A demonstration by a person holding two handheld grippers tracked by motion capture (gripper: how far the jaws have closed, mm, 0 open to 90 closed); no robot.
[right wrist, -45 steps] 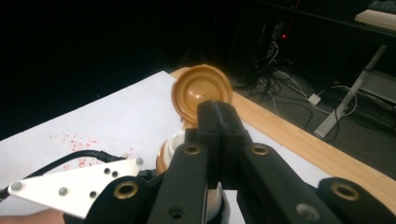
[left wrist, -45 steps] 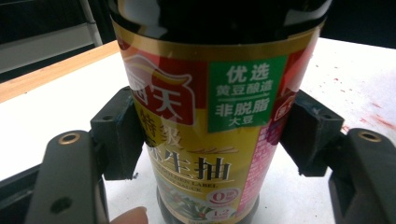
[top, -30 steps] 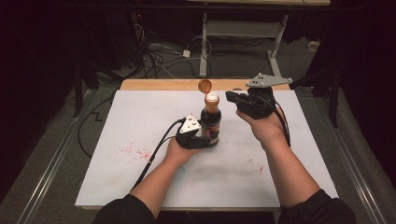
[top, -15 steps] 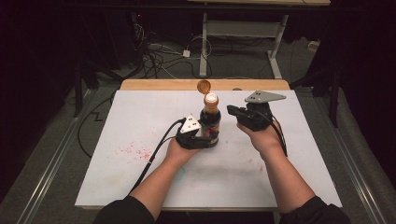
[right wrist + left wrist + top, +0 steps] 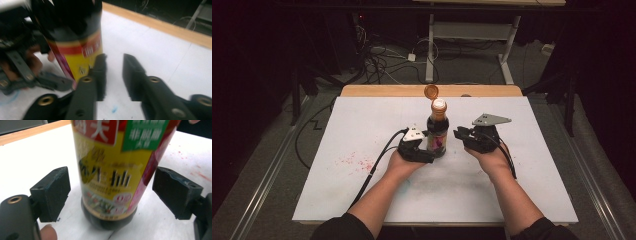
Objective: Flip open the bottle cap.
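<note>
Soy sauce bottle [image 5: 438, 132] upright on worktop [image 5: 362, 125], flip cap [image 5: 431, 91] already open; left gripper [image 5: 111, 188] jaws just opened, flanking the bottle untouching; right gripper [image 5: 114, 72] at its 3 o'clock, narrow, empty; pouring not started

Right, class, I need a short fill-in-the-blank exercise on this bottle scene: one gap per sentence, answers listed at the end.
1. The sauce bottle stands upright on the white table, and its orange flip cap is ____.
2. The bottle stands between the pads of the ____ gripper, which do not touch it.
3. The right gripper has nothing between its jaws; the bottle is ____ it.
4. The bottle's label is mostly ____.

Answers: open; left; beside; yellow
</note>
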